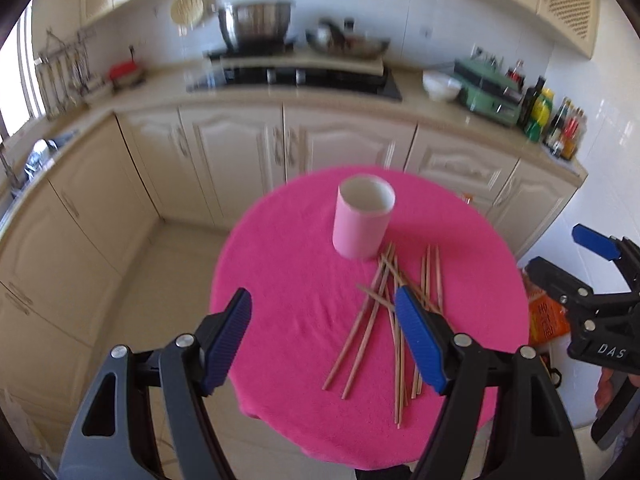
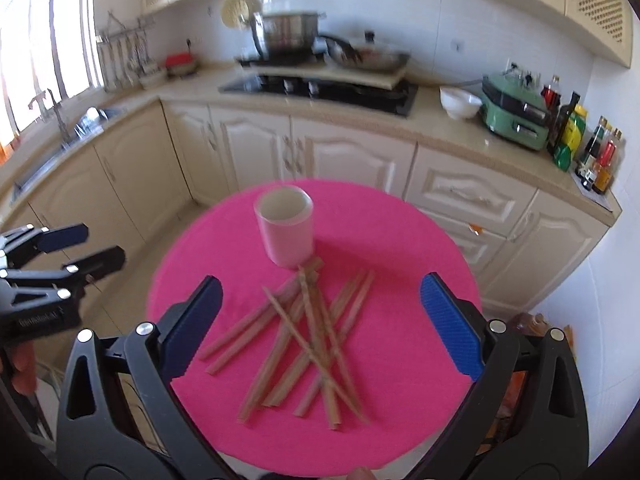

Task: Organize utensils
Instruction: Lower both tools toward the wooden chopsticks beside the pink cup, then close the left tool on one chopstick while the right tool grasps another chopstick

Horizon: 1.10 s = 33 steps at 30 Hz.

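Both my tongs, left [image 1: 322,326] and right [image 2: 320,312], gape wide, holding nothing. Chopsticks [image 2: 308,332] lie scattered on pink table [image 2: 400,240], just beside upright pink cup [image 2: 285,228].

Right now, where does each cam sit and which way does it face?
Left wrist: on the left tongs, above the table's near-left edge, facing the pink cup and stove; own open fingers show, right tongs at right.
Right wrist: on the right tongs, over the chopsticks; own open fingers, left tongs at left.
Shared: cup, chopsticks, pink tablecloth, stove counter.
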Each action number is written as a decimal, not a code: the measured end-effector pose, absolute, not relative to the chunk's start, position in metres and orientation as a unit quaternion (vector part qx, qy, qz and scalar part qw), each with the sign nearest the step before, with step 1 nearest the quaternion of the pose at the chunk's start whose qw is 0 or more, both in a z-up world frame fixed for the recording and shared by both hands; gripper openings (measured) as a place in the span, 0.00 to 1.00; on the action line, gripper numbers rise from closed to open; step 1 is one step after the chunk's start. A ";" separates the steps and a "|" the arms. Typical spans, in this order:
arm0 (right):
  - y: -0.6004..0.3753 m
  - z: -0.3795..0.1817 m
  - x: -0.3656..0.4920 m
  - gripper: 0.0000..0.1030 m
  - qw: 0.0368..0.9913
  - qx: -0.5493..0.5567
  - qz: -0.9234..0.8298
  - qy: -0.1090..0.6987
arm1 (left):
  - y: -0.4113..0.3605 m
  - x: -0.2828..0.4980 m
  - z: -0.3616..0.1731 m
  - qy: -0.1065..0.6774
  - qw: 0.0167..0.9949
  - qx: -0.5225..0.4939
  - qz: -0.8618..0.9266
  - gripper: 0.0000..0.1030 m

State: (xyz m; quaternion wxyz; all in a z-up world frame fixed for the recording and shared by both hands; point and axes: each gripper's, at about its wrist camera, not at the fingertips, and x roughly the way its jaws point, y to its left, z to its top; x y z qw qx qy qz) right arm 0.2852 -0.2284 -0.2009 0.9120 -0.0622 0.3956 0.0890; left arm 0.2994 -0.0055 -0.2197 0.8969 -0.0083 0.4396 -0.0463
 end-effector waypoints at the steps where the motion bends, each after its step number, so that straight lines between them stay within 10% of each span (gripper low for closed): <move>1: -0.233 -0.211 0.292 0.89 0.907 -0.068 0.090 0.406 | -0.011 0.311 -0.235 0.456 0.889 -0.011 -0.046 0.70; 11: -0.282 -0.317 0.360 0.52 0.827 -0.045 0.124 0.547 | -0.064 0.382 -0.351 0.585 0.805 -0.063 -0.076 0.56; 17: -0.288 -0.343 0.368 0.51 0.810 -0.027 0.127 0.573 | -0.096 0.403 -0.380 0.614 0.780 -0.091 -0.071 0.56; 33: -0.281 -0.352 0.384 0.51 0.790 -0.007 0.170 0.589 | -0.112 0.443 -0.423 0.657 0.740 -0.140 -0.039 0.11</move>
